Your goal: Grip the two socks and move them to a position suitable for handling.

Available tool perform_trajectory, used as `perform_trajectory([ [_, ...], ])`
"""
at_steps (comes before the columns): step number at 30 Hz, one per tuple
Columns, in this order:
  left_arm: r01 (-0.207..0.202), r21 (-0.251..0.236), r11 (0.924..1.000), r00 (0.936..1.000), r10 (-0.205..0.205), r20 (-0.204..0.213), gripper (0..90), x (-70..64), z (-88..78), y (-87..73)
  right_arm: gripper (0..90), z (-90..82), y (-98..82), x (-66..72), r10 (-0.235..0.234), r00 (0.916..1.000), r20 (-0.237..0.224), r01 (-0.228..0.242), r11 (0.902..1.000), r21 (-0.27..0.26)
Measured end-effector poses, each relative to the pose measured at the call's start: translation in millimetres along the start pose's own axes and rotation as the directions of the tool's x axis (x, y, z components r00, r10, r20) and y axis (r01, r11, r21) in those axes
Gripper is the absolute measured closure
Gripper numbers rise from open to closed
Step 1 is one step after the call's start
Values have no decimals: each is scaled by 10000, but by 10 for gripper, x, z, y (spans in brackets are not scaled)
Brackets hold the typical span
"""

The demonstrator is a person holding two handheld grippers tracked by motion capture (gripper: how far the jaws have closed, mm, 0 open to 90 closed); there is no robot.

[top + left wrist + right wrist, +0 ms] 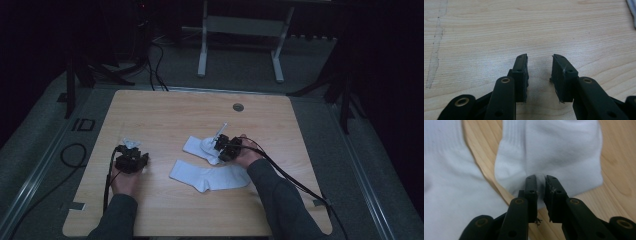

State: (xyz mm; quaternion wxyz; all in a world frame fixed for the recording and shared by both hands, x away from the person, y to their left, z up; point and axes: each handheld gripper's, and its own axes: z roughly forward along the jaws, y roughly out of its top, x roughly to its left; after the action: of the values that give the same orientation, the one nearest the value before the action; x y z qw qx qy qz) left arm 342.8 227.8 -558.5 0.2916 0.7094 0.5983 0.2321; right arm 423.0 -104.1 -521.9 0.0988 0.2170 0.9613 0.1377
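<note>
Table (pixel 165 115): light wood-grain laminate with rounded corners. A small round grey grommet (pixel 238 107) sits near the far edge at about 12 o'clock. In the left gripper view the grain runs in wavy bands, and a pale scuff streak (pixel 434 52) shows at 9 o'clock.

There are two white socks of soft knit, with ribbing visible on the cuffs in the right gripper view. The near sock (pixel 210 176) lies flat, an elongated shape slightly right of table centre at about 5 o'clock. The far sock (pixel 196 146) lies just beyond it, towards 12 o'clock, bunched up at its right end. In the right gripper view a strip of bare wood separates near sock (pixel 446 195) from far sock (pixel 559 152).

Right gripper (pixel 223 143): matte black plastic with brass-coloured pivot pins. It sits on the far sock's right end, and a cable trails back towards 5 o'clock. In the right gripper view (pixel 541 185) the jaws are almost together with a fold of the far sock's edge pinched between the tips.

Left gripper (pixel 131 159): same build, with a grey plate on top, at 8 o'clock on the table and well apart from both socks. In the left gripper view (pixel 539 67) the jaws stand moderately apart over bare wood with nothing between them. The pads (pixel 522 72) are blocky and dark.
</note>
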Motion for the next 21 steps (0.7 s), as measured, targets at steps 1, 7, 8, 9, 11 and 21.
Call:
perform_trajectory([
  [1,2,-2,10000,10000,-2,-4,657,0,0,0,768,-34,9,-13,79,10000,17,-78,9999,-122],
  [7,15,1,10000,10000,-15,23,656,2,0,0,667,-222,253,-29,282,9993,248,-248,9912,-1302],
  [8,12,7,10000,10000,-12,31,655,3,0,0,659,-219,306,-26,270,9993,265,-231,9903,-1373],
  [9,14,3,10000,10000,-14,33,655,3,0,0,648,-207,356,-27,281,9993,251,-243,9894,-1429],
  [11,7,4,10000,10000,-7,39,655,4,0,1,639,-187,405,-29,333,9992,215,-298,9887,-1472],
  [21,-73,30,10000,10000,73,40,653,-8,1,4,549,144,704,-50,765,9971,-8,-758,9877,-1366],
])
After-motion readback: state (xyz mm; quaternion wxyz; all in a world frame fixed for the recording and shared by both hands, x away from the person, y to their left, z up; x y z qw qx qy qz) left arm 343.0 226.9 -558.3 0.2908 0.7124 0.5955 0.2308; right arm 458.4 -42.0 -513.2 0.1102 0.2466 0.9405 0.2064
